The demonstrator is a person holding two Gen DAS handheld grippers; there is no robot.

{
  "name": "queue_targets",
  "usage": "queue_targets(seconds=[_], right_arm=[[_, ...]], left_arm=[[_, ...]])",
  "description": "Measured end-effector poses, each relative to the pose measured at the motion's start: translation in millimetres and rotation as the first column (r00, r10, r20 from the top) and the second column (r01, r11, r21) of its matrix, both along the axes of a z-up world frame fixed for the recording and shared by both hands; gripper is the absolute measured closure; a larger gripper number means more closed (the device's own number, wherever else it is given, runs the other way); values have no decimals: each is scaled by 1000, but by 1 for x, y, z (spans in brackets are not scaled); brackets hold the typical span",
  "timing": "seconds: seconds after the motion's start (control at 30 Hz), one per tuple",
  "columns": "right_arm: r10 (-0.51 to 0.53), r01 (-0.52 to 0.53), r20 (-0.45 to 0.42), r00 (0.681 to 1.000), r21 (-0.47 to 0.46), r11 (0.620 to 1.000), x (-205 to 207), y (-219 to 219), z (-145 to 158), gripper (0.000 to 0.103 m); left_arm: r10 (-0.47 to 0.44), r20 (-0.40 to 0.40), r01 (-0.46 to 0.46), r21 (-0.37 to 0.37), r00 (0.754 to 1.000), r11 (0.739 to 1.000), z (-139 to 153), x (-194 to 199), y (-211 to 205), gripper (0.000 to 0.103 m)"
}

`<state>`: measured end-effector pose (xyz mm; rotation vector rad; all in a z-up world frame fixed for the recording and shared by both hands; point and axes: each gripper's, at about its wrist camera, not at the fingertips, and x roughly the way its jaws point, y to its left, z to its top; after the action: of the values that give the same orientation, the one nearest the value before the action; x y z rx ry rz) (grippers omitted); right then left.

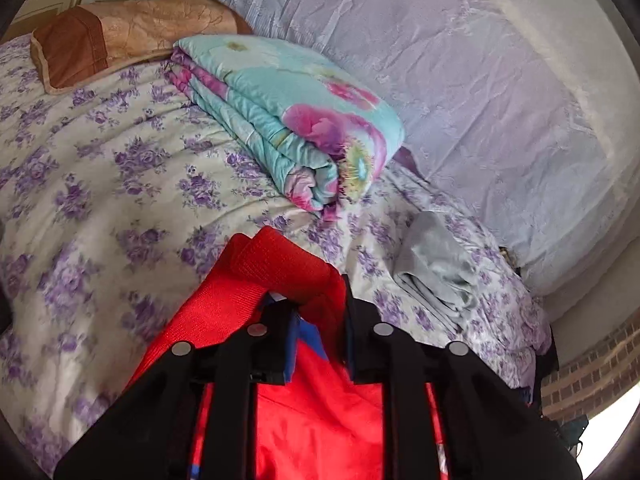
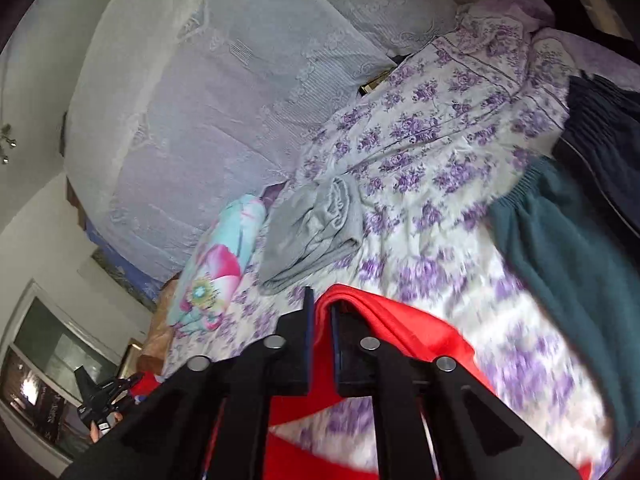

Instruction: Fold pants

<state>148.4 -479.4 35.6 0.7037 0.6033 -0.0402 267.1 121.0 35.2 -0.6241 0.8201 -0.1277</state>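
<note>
Both grippers grip the red fabric pants (image 1: 280, 272) above the purple-flowered bedsheet (image 1: 100, 160): the left gripper (image 1: 316, 300) pinches a bunched ribbed edge, the right gripper (image 2: 320, 312) a flat fold.

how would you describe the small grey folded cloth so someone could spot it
Start at the bed sheet with purple flowers. Beside the rolled turquoise quilt, toward the lilac headboard, lies the grey cloth. It is the only plain, unpatterned piece there.
</note>
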Motion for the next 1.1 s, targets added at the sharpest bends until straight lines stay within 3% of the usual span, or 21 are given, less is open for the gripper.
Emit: queue_targets(seconds=[0.03, 0.1, 0.13, 0.17, 0.2, 0.33, 0.43, 0.57, 0.67, 0.77, 0.87, 0.97, 1.1], right_arm=[[-42, 41, -42, 998, -26, 999, 13, 1, -6, 53], [-44, 45, -18, 999, 10, 999, 11, 5, -19, 52], [-28, 28, 6, 1000, 34, 999, 2, 6, -26, 49], [-35, 35, 16, 999, 39, 999, -10, 5, -33, 49], [-60, 59, 15, 998, 33, 998, -23, 2, -38, 49], [-155, 155, 7, 988, -8, 988, -68, -19, -52, 49], [-205, 204, -12, 979, -58, 977, -86, -33, -60, 49], [-241, 241, -27, 970, 6, 971, -99, -46, -81, 46], [-216, 218, -41, 975, 39, 975, -97, -48, -91, 45], [-199, 200, -39, 979, 18, 980, -95, -41, -89, 45], [-203, 203, -26, 979, -12, 979, -98, -37, -86, 39], [-204, 204, -40, 978, 3, 979, -97, -39, -90, 39], [-208, 210, -52, 977, 28, 977, -96, -43, -96, 39]], left_arm=[[12, -74, -13, -9, 997, 1000, -17, 20, 1, 80], [37, -208, -54, -79, 978, 995, -55, 29, 10, 76], [11, -205, -38, -128, 979, 991, -68, 22, 14, 70], [-25, -187, -3, -151, 982, 989, -77, 14, 16, 58], [-35, -181, 11, -136, 983, 991, -83, 4, 19, 53], [-56, -53, 54, -39, 997, 998, -77, -46, 25, 53], [-77, -2, 77, 48, 997, 996, -69, -73, 27, 52], [-60, 7, 59, 72, 998, 996, -64, -102, 39, 52], [-57, 17, 56, 40, 998, 998, -57, -115, 57, 52], [-21, 0, 21, 50, 1000, 998, -47, -112, 70, 52], [-41, -32, 42, 49, 999, 998, -46, -108, 65, 52], [-89, -78, 91, 23, 993, 996, -55, -98, 48, 52], [-131, -146, 120, -78, 981, 990, -72, -77, 27, 53]])
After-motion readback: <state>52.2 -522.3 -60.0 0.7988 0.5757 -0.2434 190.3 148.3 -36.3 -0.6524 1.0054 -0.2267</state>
